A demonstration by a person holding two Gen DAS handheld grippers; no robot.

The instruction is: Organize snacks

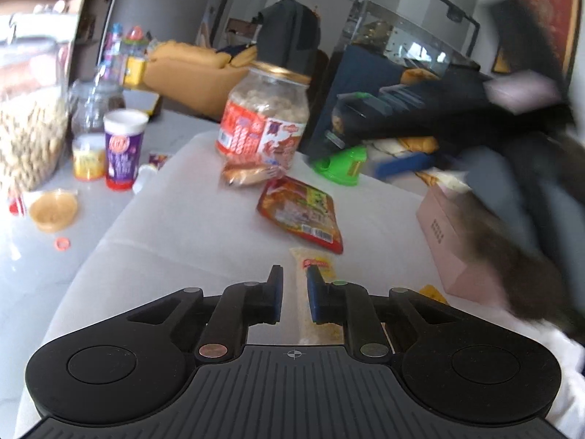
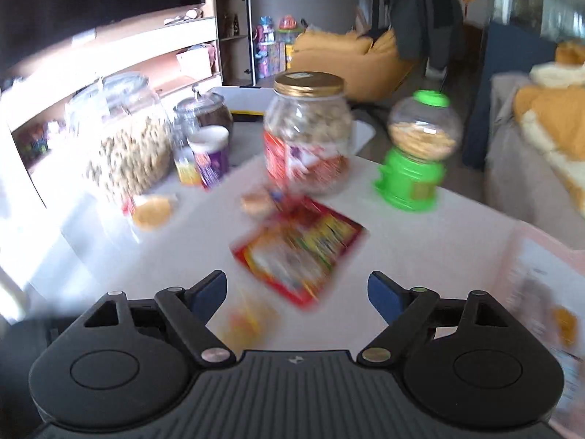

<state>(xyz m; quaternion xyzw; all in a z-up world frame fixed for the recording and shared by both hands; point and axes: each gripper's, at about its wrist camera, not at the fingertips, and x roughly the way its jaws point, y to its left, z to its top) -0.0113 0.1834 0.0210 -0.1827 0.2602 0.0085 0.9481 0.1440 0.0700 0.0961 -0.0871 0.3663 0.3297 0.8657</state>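
The left gripper [image 1: 294,280] is pinched shut on a slim pale snack packet [image 1: 317,264] lying on the white table [image 1: 175,226], just nearer than the red packet [image 1: 300,213]. Its long axis runs straight away from the camera, printed end pointing far. Judgement: lift it level, gripping mid-length, so it doesn't droop. The right gripper [image 2: 296,289] is wide open, holding nothing, above the table

A: What smears across the right of the left wrist view?
B: A dark, blurred arm [image 1: 512,256], hiding the pink box's [image 1: 449,234] far end.
A: The red packet [image 2: 298,252]?
B: Print unreadable, blurred mid-frame.
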